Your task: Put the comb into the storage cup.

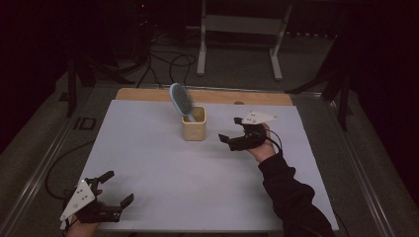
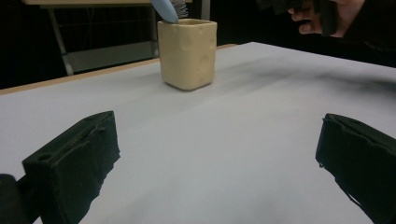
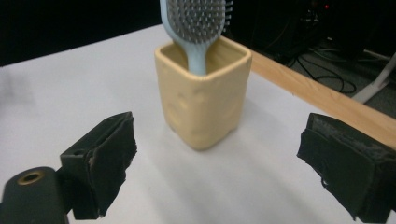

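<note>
A pale yellow square cup (image 1: 193, 124) stands on the white mat (image 1: 163, 163), toward the back middle. A light blue hairbrush (image 1: 180, 100) stands in it handle down, bristle head up and leaning left. My right gripper (image 1: 230, 129) hovers open just right of the cup, jaws pointing at it with nothing between them. In the right gripper view the cup (image 3: 203, 98) and brush (image 3: 196, 23) sit between and beyond the spread jaws (image 3: 219, 163). My left gripper (image 1: 118, 186) rests open at the mat's front left corner. From the left gripper view (image 2: 219, 163) the cup (image 2: 187, 53) is far ahead.
A bare wooden strip of table (image 1: 257, 97) runs along the back edge of the mat. Behind it are a white stand's legs (image 1: 201, 49) and cables on the floor. A metal rail (image 1: 44, 163) borders the table's left side. The person's right hand (image 2: 327, 18) shows in the left gripper view.
</note>
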{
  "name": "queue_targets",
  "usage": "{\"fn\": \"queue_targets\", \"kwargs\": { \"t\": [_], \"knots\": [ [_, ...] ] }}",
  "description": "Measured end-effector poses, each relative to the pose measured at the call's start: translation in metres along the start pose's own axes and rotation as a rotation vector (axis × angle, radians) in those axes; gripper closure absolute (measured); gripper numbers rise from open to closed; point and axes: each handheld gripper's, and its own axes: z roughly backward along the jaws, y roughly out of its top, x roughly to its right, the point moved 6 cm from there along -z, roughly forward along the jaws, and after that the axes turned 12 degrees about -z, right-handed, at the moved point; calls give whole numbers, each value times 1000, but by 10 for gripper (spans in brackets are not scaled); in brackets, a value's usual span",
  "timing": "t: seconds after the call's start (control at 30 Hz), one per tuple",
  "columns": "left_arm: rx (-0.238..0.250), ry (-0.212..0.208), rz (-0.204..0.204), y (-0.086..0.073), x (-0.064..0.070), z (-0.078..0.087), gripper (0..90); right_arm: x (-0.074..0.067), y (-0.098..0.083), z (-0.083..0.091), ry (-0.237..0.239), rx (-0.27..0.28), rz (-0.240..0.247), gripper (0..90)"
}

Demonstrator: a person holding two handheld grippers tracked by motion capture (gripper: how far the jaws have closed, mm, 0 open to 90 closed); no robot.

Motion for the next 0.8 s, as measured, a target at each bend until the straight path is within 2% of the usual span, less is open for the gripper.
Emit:
{"fn": "queue_targets", "kwargs": {
  "t": [0.2, 0.33, 0.57, 0.67, 0.73, 0.8],
  "knots": [
    [-1, 2, 0, 0, 0, 0, 0, 5, -14, 12, -19, -10, -7, 99],
    [0, 3, 0, 0, 0, 0, 0, 5, -23, 20, -15, -3, -17, 99],
    [-1, 3, -1, 0, 0, 0, 0, -3, -44, 31, -8, -19, -22, 106],
    [-1, 4, 0, 0, 0, 0, 0, -6, -54, 37, -22, -22, 2, 113],
    [-1, 4, -1, 0, 0, 0, 0, -7, -60, 40, -30, -23, 2, 113],
    [0, 4, -1, 0, 0, 1, 0, -8, -66, 44, -23, -23, -19, 112]
  ]
}}
